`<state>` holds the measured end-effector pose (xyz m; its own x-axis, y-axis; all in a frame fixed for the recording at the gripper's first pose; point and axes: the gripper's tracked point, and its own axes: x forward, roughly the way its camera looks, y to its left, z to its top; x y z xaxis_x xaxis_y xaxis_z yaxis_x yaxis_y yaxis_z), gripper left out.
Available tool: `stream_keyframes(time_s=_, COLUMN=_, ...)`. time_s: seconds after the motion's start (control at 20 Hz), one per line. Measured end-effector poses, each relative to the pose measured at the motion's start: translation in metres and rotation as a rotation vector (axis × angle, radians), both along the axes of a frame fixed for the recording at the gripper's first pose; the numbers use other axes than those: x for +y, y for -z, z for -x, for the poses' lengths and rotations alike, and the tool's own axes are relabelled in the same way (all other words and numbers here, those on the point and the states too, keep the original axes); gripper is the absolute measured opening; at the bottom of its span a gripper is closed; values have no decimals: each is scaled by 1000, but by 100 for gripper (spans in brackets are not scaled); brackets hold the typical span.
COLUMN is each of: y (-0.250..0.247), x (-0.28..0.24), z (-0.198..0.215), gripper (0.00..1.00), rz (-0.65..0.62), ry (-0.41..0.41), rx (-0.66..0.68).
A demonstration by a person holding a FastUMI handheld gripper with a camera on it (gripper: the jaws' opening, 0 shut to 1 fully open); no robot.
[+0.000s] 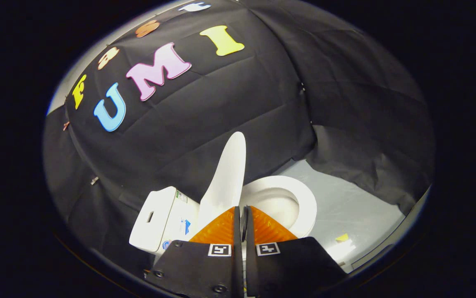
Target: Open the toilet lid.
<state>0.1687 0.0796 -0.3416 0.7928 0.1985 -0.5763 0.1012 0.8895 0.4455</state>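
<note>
A white toilet stands on the floor just ahead of my fingers, with its tank (159, 219) to the left and the seat ring (306, 203) to the right. The toilet lid (227, 178) is raised and stands nearly upright between tank and seat, seen almost edge-on. The bowl (277, 203) lies uncovered beyond the right finger. My gripper (243, 210) is closed to a narrow slit, and the lid's lower edge runs down into that slit, with both fingers pressing on it.
Grey floor (345, 198) spreads to the right of the toilet, with a small yellow mark (342, 237) on it. Black cloth walls (229, 103) hang close behind the tank and along the right side.
</note>
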Motion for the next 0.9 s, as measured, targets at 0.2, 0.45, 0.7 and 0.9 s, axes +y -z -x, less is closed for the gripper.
stream_keyframes(time_s=0.2, y=-27, x=27, z=1, gripper=8, rz=116, ry=-15, rx=-47)
stream_keyframes(time_s=0.45, y=-50, x=58, z=4, gripper=8, rz=158, ry=-18, rx=-60)
stream_keyframes(time_s=0.7, y=-75, x=97, z=6, gripper=8, rz=237, ry=-26, rx=-110)
stream_keyframes(time_s=0.9, y=-92, x=133, z=11, gripper=8, rz=316, ry=-40, rx=-155)
